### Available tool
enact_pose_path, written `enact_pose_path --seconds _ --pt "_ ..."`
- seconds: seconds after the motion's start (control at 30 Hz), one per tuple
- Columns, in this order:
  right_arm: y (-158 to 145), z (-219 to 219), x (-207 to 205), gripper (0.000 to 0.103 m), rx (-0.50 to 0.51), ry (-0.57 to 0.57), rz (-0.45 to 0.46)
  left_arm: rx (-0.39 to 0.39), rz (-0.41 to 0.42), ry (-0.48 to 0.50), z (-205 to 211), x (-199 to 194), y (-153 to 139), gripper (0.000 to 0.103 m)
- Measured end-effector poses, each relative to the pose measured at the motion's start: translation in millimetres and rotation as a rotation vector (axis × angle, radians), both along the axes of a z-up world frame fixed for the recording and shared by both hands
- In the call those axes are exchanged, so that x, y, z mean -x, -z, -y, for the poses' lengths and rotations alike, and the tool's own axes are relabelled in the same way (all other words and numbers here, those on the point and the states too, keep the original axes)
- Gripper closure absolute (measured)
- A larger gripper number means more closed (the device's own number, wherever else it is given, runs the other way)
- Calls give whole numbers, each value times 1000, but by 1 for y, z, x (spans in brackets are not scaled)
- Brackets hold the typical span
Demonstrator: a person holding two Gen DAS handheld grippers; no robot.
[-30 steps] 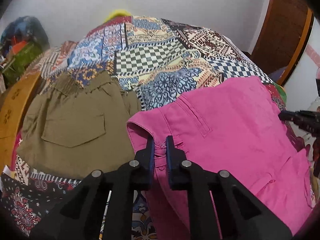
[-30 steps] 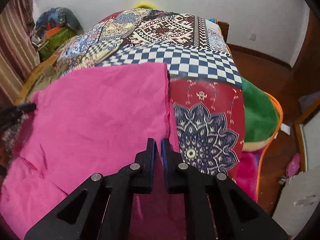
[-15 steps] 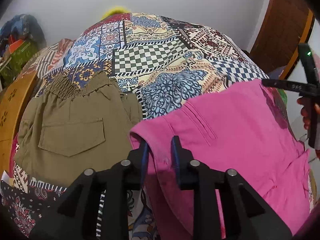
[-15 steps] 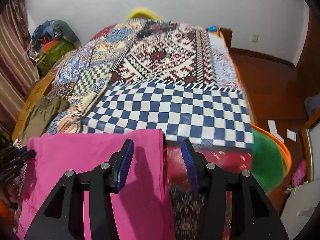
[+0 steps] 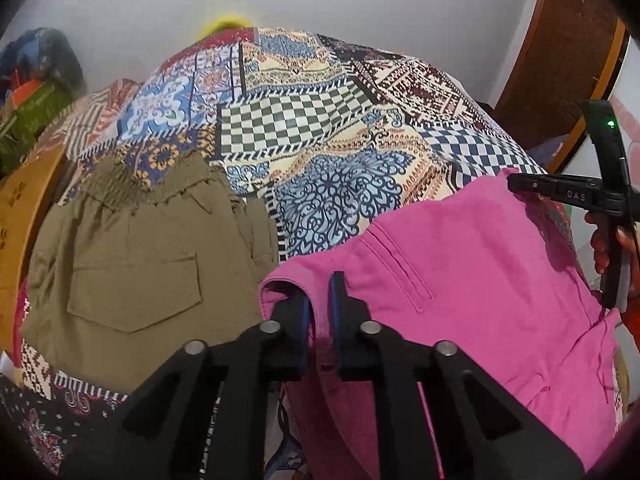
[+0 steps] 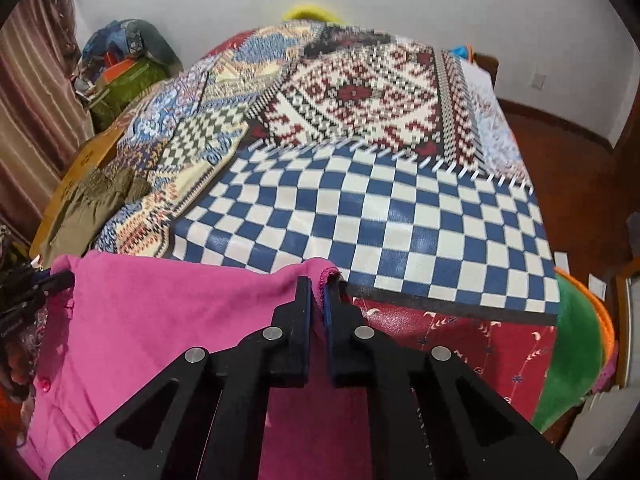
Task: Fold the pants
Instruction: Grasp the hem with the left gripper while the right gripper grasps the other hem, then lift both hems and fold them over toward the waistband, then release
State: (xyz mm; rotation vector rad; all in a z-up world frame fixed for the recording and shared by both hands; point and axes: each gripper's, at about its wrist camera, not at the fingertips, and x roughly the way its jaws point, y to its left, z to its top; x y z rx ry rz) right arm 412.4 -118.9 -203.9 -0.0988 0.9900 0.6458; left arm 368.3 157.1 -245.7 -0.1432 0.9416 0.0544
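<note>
The pink pants (image 5: pixel 480 264) lie on the patterned bedspread. My left gripper (image 5: pixel 318 300) is closing its jaws on the waistband corner, and the cloth is pinched between the pads. In the right wrist view the pink pants (image 6: pixel 160 328) spread to the left. My right gripper (image 6: pixel 317 298) is closing its jaws on the far hem corner, and the fabric fold sticks up between the pads. The right gripper (image 5: pixel 514 185) also shows at the right edge of the left wrist view, held by a hand (image 5: pixel 602 244). The left gripper's tip (image 6: pixel 66 279) shows at the left edge of the right wrist view.
Olive-green pants (image 5: pixel 132 264) lie folded left of the pink pair. The bedspread (image 6: pixel 380 216) stretches far ahead. A wooden bed end (image 5: pixel 16 216) stands at the left, a green blanket (image 6: pixel 576 352) hangs at the right, and a pile of bags (image 6: pixel 120 68) sits by the wall.
Both grippers opened briefly and have shut again on the pink pants. The right gripper moved from the side hem to the far hem corner; the left gripper stayed at the waistband.
</note>
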Motion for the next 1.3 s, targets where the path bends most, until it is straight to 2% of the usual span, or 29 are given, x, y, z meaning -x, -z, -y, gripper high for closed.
enact_pose_path --seconds 0.23,0.47,0.7,1.07,1.3 --pt "-36 14 4 99 -71 59 74 13 66 -6 -1 6 -30 100" --pt "-97 28 18 99 -154 94 184 10 155 -14 1 14 -78 100" --pt "-147 41 56 99 -230 84 262 -7 223 14 14 39 -123 100" --pt "-169 61 127 99 -267 58 296 -26 255 75 40 96 -164 100" --pt "-166 78 169 99 -279 60 283 -53 240 123 60 136 -162 100"
